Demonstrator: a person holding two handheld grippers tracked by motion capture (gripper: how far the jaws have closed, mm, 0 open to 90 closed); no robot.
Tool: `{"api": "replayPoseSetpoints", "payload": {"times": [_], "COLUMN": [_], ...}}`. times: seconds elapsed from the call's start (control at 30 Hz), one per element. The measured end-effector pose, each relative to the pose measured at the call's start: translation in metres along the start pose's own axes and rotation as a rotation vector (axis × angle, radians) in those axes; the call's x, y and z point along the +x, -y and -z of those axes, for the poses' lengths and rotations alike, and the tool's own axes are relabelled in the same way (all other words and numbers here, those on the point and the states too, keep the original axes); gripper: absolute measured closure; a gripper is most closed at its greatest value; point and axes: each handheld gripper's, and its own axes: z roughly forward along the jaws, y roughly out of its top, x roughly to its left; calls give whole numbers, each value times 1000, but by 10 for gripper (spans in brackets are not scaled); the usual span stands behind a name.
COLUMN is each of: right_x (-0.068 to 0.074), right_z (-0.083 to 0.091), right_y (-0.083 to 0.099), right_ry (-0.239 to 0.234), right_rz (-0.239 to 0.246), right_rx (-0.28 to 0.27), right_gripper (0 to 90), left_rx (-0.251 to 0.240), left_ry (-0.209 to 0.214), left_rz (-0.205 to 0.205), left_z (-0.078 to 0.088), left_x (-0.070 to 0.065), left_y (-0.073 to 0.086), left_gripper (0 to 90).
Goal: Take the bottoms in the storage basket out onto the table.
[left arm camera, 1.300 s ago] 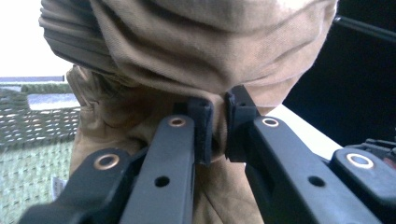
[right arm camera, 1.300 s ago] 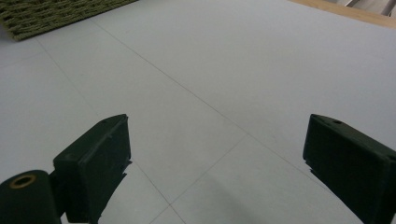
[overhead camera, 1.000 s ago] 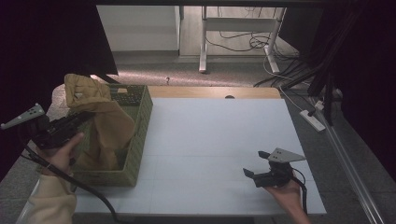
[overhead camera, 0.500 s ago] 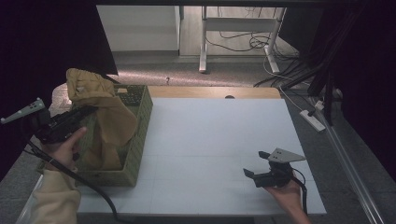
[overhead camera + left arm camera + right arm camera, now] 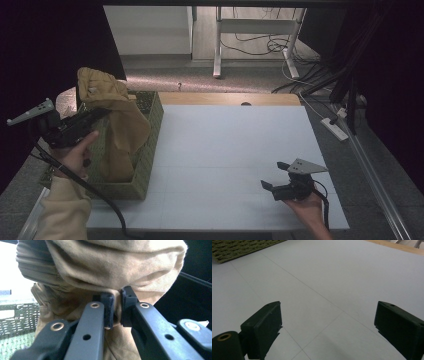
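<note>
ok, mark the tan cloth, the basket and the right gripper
tan cloth [image 5: 125, 125], high view, hanging middle fold.
basket [image 5: 150, 145], high view, its right woven wall.
right gripper [image 5: 272, 175], high view, midway between its open jaw tips.

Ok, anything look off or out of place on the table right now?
Nothing stands out. The tan garment hangs half out of the green woven basket because the left gripper is shut on a fold of it, not spilled. The right gripper sits open over the bare white table.
</note>
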Motion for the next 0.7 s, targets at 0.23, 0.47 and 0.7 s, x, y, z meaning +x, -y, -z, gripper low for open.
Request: {"api": "replayPoseSetpoints", "payload": {"times": [0.23, 0.47, 0.7], "right_x": [-1, -1, -1], "right_z": [0, 0, 0], "right_y": [0, 0, 0], "right_ry": [-5, -2, -3], "right_rz": [0, 0, 0], "right_rx": [4, 3, 7], "right_gripper": [77, 78, 78], "left_rx": [-6, -10, -17], "left_ry": [22, 44, 68], "left_rz": [-20, -31, -43], "left_z": [-6, -8, -12], "left_x": [-10, -17, -25], "left_y": [-9, -15, -23], "left_gripper": [827, 827, 827]}}
